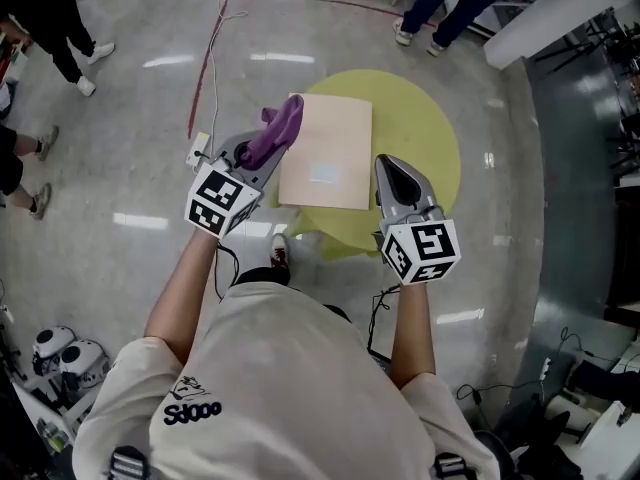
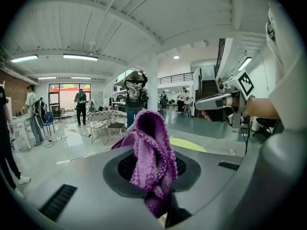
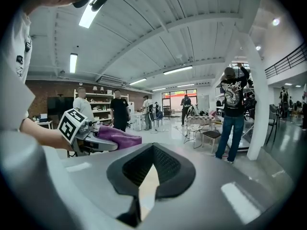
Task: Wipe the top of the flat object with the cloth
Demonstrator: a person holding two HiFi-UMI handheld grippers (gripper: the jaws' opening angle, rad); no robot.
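A beige flat board [image 1: 327, 153] lies on a round yellow table [image 1: 425, 138] below me. My left gripper [image 1: 263, 158] is shut on a purple knitted cloth [image 1: 282, 126], which sticks out past the jaws over the board's left edge. In the left gripper view the cloth [image 2: 151, 150] bunches up between the jaws of that gripper [image 2: 154, 178]. My right gripper [image 1: 393, 165] hovers at the board's right edge with its jaws together and nothing in them. In the right gripper view, its jaws [image 3: 145, 176] show only a thin slit, and the left gripper [image 3: 96, 143] holds the cloth [image 3: 119, 139] at the left.
People stand on the shiny grey floor at the top [image 1: 440, 8] and at the left [image 1: 60, 38]. A red cable [image 1: 205, 68] and a white power strip [image 1: 198, 150] lie left of the table. Helmets [image 1: 60, 353] sit at the bottom left. Chairs [image 3: 211, 138] stand further off.
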